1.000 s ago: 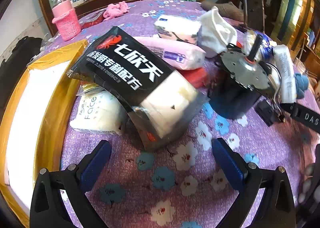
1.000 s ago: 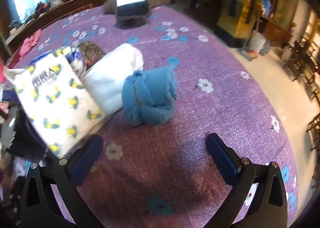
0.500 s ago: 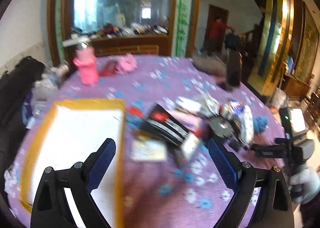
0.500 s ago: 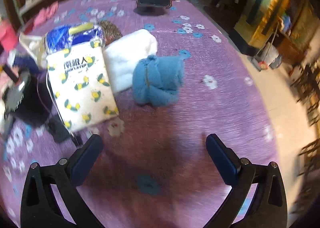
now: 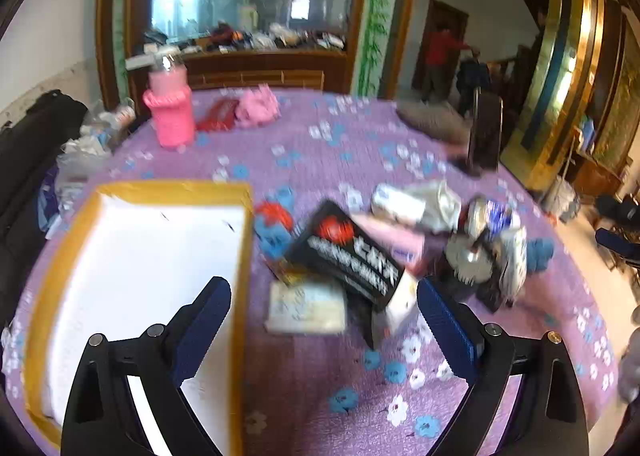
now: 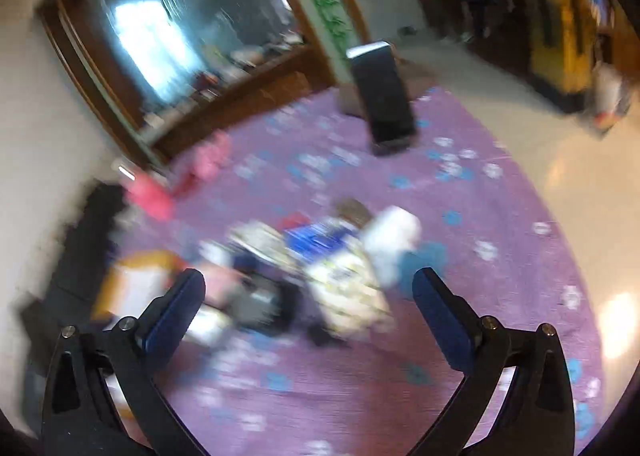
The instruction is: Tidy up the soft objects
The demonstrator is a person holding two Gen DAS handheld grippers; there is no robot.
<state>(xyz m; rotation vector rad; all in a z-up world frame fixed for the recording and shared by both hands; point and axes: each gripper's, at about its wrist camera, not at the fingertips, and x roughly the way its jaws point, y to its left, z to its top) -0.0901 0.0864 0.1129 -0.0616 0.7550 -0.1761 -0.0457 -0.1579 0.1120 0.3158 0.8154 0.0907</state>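
A pile of soft packs lies mid-table: a black pack with white lettering [image 5: 352,256], a pink pack [image 5: 396,236], a flat white pack [image 5: 306,306], a white towel roll [image 6: 394,236] and a blue towel roll [image 5: 540,252]. A yellow-patterned tissue pack [image 6: 348,284] shows in the blurred right wrist view. A yellow-rimmed box with a white inside [image 5: 136,268] sits at the left. My left gripper [image 5: 320,320] is open and empty, high above the table. My right gripper [image 6: 306,308] is open and empty, also raised.
The round table has a purple flowered cloth [image 5: 340,152]. A pink bottle [image 5: 170,112] and pink cloth [image 5: 256,108] stand at the back. A phone on a stand [image 6: 384,100] is at the far side. A black motor part [image 5: 472,260] lies among the packs.
Both grippers have lifted up and pulled back from the pile, so the whole table now shows. The right wrist view has swung left and is blurred. Both stay open.
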